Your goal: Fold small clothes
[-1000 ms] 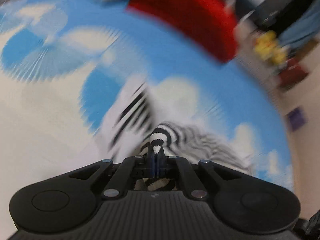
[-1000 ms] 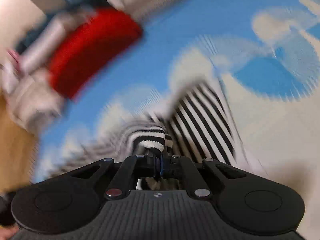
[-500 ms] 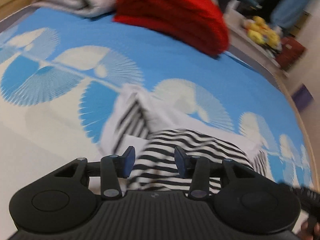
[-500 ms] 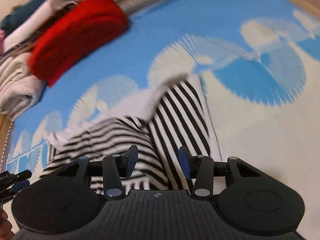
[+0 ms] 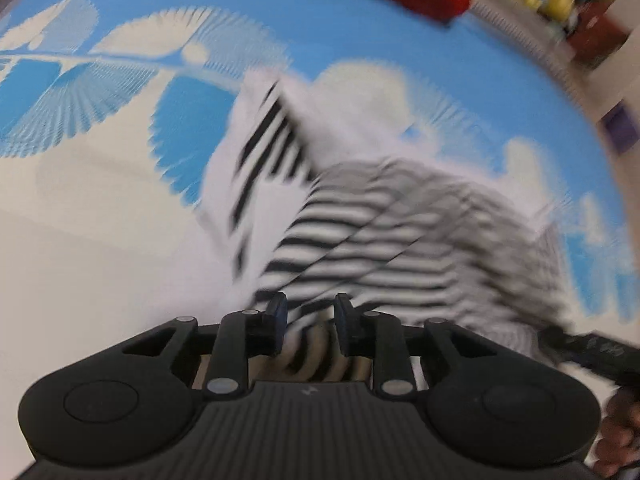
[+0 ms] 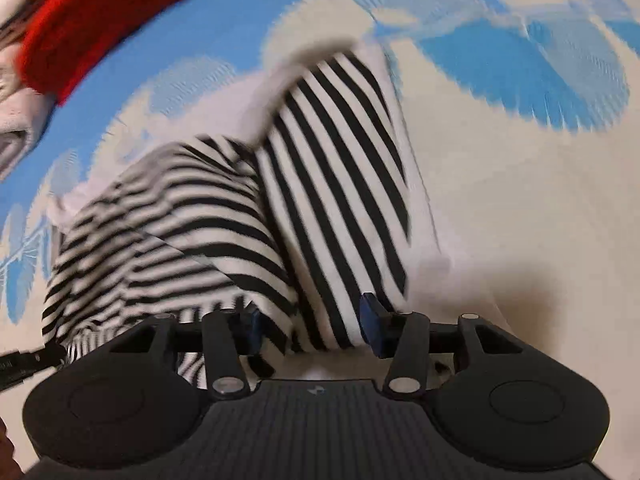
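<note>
Nearest me, my left gripper (image 5: 307, 322) has its jaws closing, striped cloth lying between the pads but not pinched, while my right gripper (image 6: 310, 330) stands spread and opening wider over the same hem. The black-and-white striped garment (image 6: 248, 216) lies half folded just ahead of both on the blue and white bedspread (image 6: 520, 180) (the left view is badly blurred). Beyond it, at the far edge, sits a folded red knit (image 6: 100, 20) beside pale folded cloth (image 6: 16, 128).
</note>
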Tool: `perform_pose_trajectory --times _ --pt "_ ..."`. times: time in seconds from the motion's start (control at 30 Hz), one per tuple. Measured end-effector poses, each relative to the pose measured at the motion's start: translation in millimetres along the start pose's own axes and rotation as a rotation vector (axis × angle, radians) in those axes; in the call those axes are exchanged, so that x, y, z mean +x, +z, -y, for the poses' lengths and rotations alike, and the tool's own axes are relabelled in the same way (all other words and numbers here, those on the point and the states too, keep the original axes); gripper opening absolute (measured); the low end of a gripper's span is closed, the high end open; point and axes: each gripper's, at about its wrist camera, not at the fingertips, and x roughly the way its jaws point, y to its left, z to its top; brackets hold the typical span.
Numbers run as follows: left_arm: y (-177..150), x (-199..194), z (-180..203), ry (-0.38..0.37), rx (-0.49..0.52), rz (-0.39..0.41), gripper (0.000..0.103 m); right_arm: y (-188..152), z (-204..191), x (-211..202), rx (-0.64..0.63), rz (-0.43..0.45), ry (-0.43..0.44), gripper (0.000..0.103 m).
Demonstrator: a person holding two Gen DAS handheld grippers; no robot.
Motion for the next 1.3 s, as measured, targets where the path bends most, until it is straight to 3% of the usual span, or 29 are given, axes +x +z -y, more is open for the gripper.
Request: perform_pose_trajectory --times 0.1,0.2,0.27,0.33,0.47,0.7,0.8,1.0,1.03,1.1,1.3 --pt "3 -4 5 -0.014 0.013 0.034 0.029 5 -4 -6 -0.002 0.026 0.051 0.05" --pt "-7 27 2 0.118 0.062 -0.087 0.026 2 -1 8 -0.006 -0.036 -0.037 0.05" --pt "-9 32 -2 0.102 0.041 -0.11 0.026 0 6 16 0.046 -0.08 -0.036 0.05" --pt "-8 22 4 0.101 0.062 -0.074 0.028 3 6 10 0.059 -0.072 -0.026 0.05" --pt "-12 -12 23 0.076 0.084 0.026 0.03 6 -10 -27 -0.019 0.056 0.011 0.05" --pt "-48 -74 34 0.092 0.115 0.108 0.031 -8 -9 -127 -0.066 0.318 0.059 0.05" --pt "-63 -107 22 0.081 0.133 0.152 0.031 -31 1 -175 -0.085 0.387 0.079 0.05" --pt "-111 -176 -20 0.055 0.234 0.264 0.03 -88 41 -238 -0.121 0.408 0.097 0.048" --pt "-119 -181 -28 0.046 0.224 0.27 0.03 -98 49 -242 -0.123 0.406 0.108 0.045" --pt "-136 -189 -46 0.015 0.194 0.283 0.03 -118 63 -244 -0.114 0.391 0.121 0.02" --pt "-174 -176 -83 -0.058 0.076 0.278 0.027 -180 97 -217 -0.029 0.312 0.082 0.016"
